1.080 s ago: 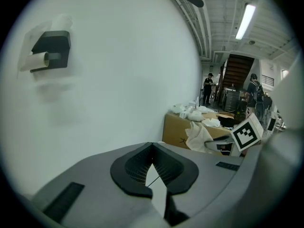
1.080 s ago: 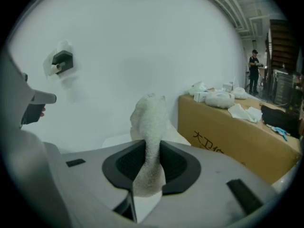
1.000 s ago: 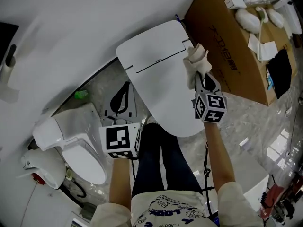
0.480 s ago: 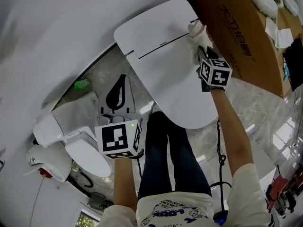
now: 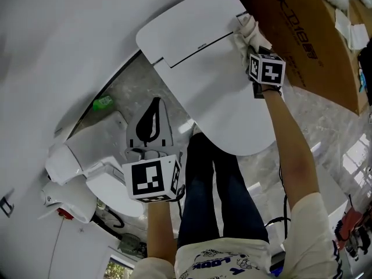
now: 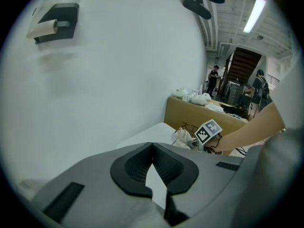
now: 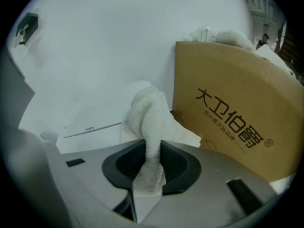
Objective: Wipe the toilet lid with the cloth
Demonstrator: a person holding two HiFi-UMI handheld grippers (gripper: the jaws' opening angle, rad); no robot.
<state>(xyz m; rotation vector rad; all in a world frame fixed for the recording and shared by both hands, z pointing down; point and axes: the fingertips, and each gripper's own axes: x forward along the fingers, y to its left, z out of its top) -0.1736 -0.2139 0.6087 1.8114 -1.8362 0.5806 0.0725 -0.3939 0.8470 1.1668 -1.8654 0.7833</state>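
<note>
The white toilet lid (image 5: 215,80) lies shut across the middle of the head view, its hinge end farthest from me. My right gripper (image 5: 253,44) is at the lid's far right corner, shut on a bunched white cloth (image 5: 250,28) that rests on the lid beside the hinge seam. In the right gripper view the cloth (image 7: 149,113) runs up from between the jaws of my right gripper (image 7: 147,175) onto the lid (image 7: 90,127). My left gripper (image 5: 154,158) hangs low at the left, away from the lid. Its jaws (image 6: 159,194) are shut on nothing.
A brown cardboard box (image 5: 308,34) stands tight against the lid's right side. A second white toilet seat unit (image 5: 93,161) and a black-and-white part (image 5: 150,124) lie on the marble floor at the left. The person's legs (image 5: 215,185) stand before the lid. A paper holder (image 6: 54,20) hangs on the wall.
My right gripper has carried the cloth along the lid's right edge toward the far corner by the hinge. The left gripper has stayed low at the left.
</note>
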